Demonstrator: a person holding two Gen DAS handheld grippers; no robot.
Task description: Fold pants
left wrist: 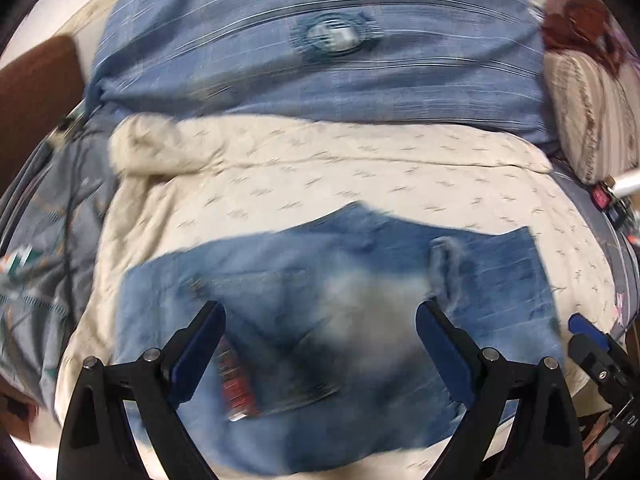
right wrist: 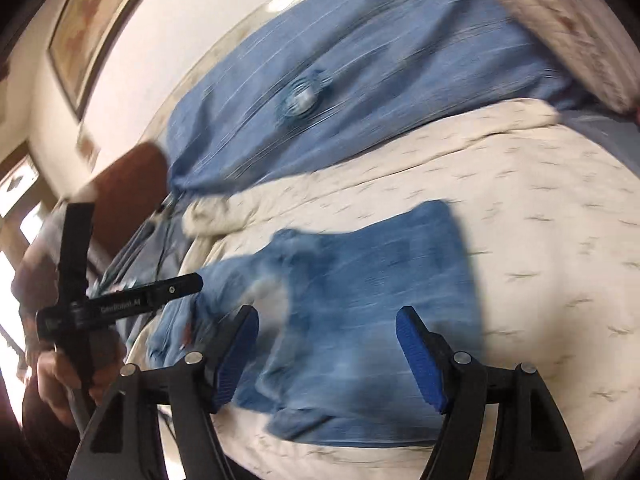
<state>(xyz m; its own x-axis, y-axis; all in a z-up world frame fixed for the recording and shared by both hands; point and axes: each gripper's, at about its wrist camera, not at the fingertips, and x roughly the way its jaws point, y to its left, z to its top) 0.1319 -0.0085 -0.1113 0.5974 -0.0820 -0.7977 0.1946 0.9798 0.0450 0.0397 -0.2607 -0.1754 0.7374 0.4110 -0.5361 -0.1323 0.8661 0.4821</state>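
Note:
Blue jeans (left wrist: 320,280) lie folded and flat on a cream blanket (left wrist: 320,160); a red label (left wrist: 236,384) shows on them near the left finger. My left gripper (left wrist: 320,320) hovers open over the jeans with nothing between its blue pads. In the right wrist view the jeans (right wrist: 380,280) spread below my right gripper (right wrist: 326,316), which stands open above them and presses on no cloth. A person's hand (right wrist: 60,376) holds a black tool handle at the left edge. Both views are blurred.
A long blue striped bolster (left wrist: 320,60) lies across the far side of the bed. A striped cushion (left wrist: 592,120) sits at the right, a brown headboard (left wrist: 36,100) at the left, above a grey patterned sheet (left wrist: 48,240). A framed picture (right wrist: 92,28) hangs on the wall.

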